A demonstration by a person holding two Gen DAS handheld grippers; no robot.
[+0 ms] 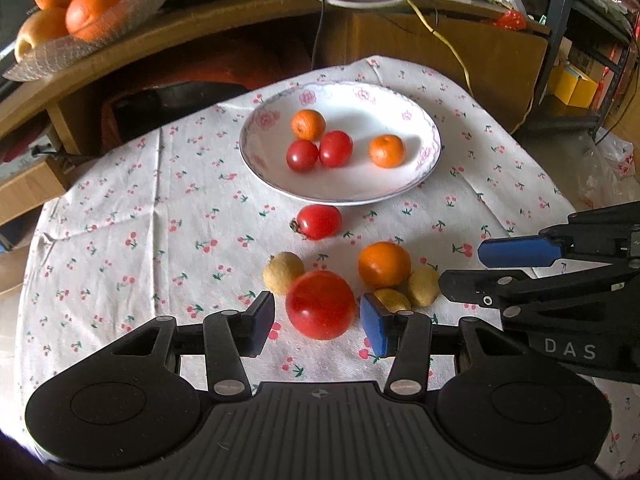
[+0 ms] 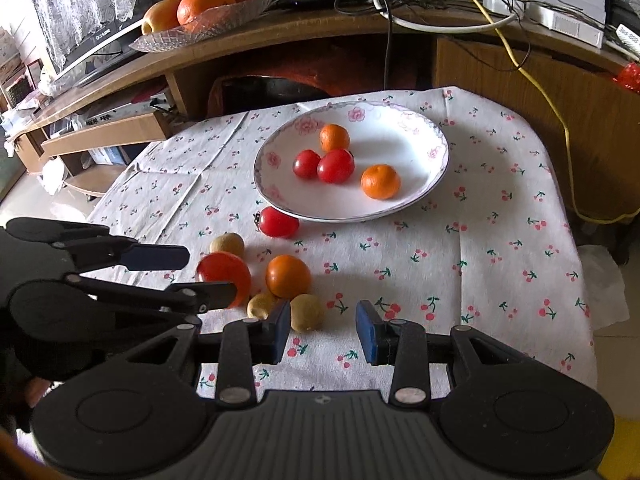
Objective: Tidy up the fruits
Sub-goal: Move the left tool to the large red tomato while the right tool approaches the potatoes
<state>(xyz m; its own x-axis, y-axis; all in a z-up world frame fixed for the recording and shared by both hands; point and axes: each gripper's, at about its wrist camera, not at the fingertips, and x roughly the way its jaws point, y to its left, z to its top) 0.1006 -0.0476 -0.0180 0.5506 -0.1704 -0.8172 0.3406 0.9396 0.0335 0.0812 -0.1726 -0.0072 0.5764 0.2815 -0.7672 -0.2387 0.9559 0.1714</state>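
My tabletop (image 1: 120, 216), under its cherry-print cloth, slopes off toward edges on every side, so anything I knock loose could roll a long way. The flowered plate (image 1: 400, 96) sits toward the far side and holds two small oranges and two small tomatoes, with plenty of bare white left; a third small tomato (image 1: 319, 221) lies on the cloth just in front of its rim. Nearer me, the big tomato (image 1: 321, 304) sits between the spread fingers of my left tool (image 1: 320, 326), neither pad touching it as far as I can tell, so that tool is wide and empty. My right tool (image 2: 323, 330) is also wide and holds nothing, hovering over bare cloth just beside the cluster. The worry is crowding: the loose orange (image 1: 384, 264) and three small tan fruits (image 1: 423, 286) sit close against the tomato, one right by my right-hand pad, so closing could shove a neighbour away. The tomato looks smooth and soft; I judge a hard squeeze could bruise it, a light one let it slip.
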